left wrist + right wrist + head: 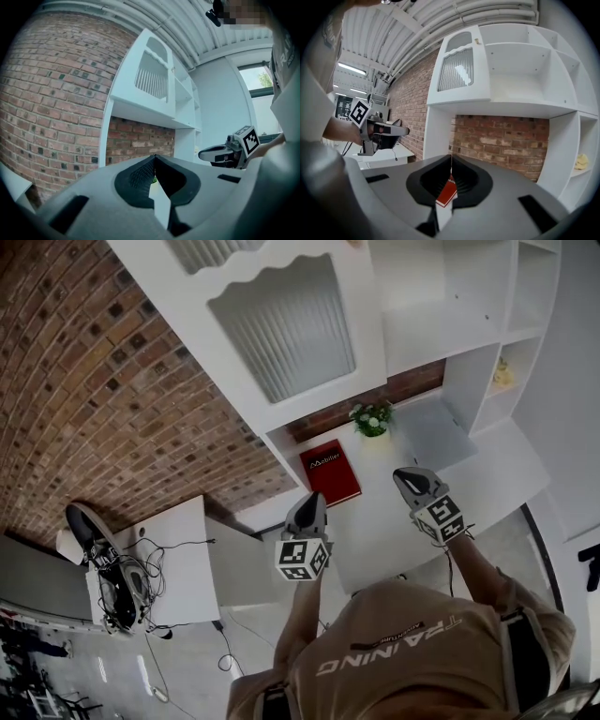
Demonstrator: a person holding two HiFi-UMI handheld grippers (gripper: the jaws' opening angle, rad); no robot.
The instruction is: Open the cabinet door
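The white cabinet door [286, 329] with a ribbed glass panel stands shut at the upper left of the wall unit; it also shows as the door [457, 68] with a small knob [477, 41] at its top right corner. Both grippers hover above the white counter [469, 488], well below the door and touching nothing. My left gripper [309, 496] has its jaws together with nothing between them, as does my right gripper [406, 472]. Each gripper view shows the other: the right gripper [218, 153] and the left gripper [391, 132].
A red book [330, 472] and a small potted plant [372, 418] rest on the counter under the door. Open shelves to the right hold a yellow object [503, 374]. A side table [178, 563] with cables and gear stands at the left against the brick wall [103, 390].
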